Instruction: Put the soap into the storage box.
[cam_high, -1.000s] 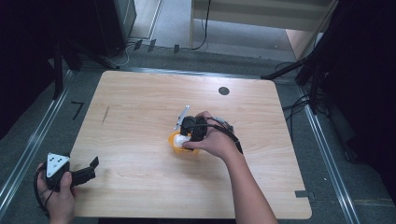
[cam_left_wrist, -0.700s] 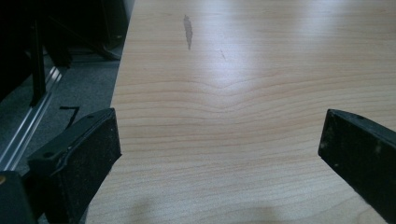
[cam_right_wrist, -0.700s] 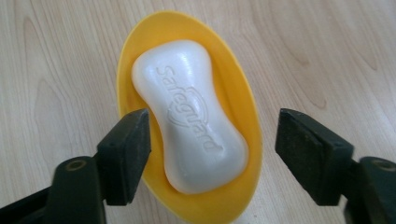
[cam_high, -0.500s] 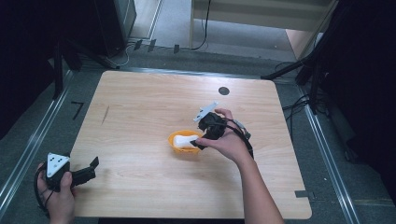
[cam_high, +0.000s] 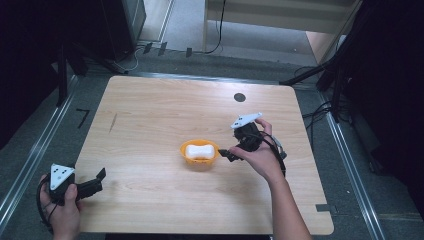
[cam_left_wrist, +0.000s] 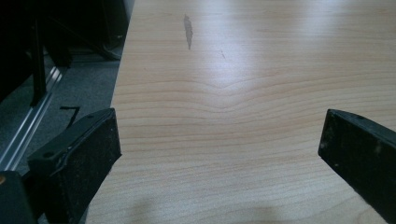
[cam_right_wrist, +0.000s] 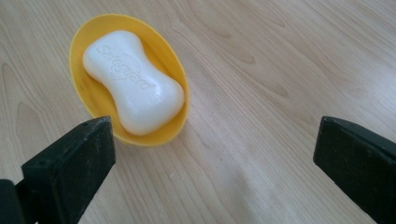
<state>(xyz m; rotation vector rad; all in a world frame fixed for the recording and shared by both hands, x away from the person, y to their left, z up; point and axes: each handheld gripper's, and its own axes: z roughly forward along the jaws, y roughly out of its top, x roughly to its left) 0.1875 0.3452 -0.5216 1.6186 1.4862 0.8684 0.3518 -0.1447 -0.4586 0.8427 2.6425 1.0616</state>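
From above, a white soap bar (cam_high: 199, 150) lies in an orange dish (cam_high: 199, 160) mid-counter (cam_high: 160, 115), just left of the right tool (cam_high: 226, 153). The left tool (cam_high: 98, 179) sits at the near-left corner, jaws wide over bare wood. In the right gripper view, jaws stand wide, with the dish at far left.

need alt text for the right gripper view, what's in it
A white bar of soap with embossed lettering lies in an oval yellow dish on a light wooden table, at the upper left of the picture. The right gripper looks down on it with its two black jaws wide apart and nothing between them; the dish sits just beyond the left jaw.
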